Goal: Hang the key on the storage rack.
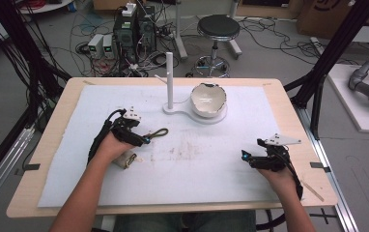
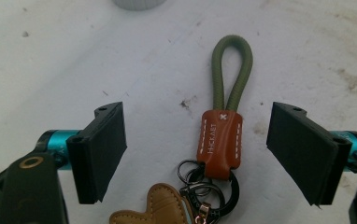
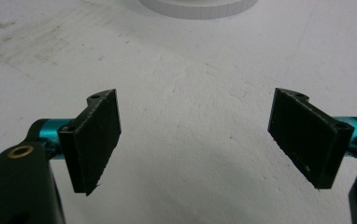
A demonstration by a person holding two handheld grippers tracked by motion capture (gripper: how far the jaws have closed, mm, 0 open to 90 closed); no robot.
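A keychain [image 2: 219, 140] lies flat on the white mat: an olive green cord loop, a brown stitched leather band, dark metal rings and a tan leather charm [image 2: 158, 205]. My left gripper [image 2: 195, 154] stands open with one jaw on each side of the leather band, and neither pad touches it. From above, the keychain [image 1: 159, 132] pokes out to the right of the left gripper [image 1: 143, 139]. My right gripper [image 1: 244, 157] rests open at the right front of the mat, and nothing lies between its pads [image 3: 97, 140].
A white stand with an upright post [image 1: 169, 79] and a cracked white bowl [image 1: 208, 99] on its base sit at the back centre of the mat [image 1: 197, 174]. A small pale item [image 1: 126, 160] lies beside the left hand. Beyond the table are a stool, boxes and cables.
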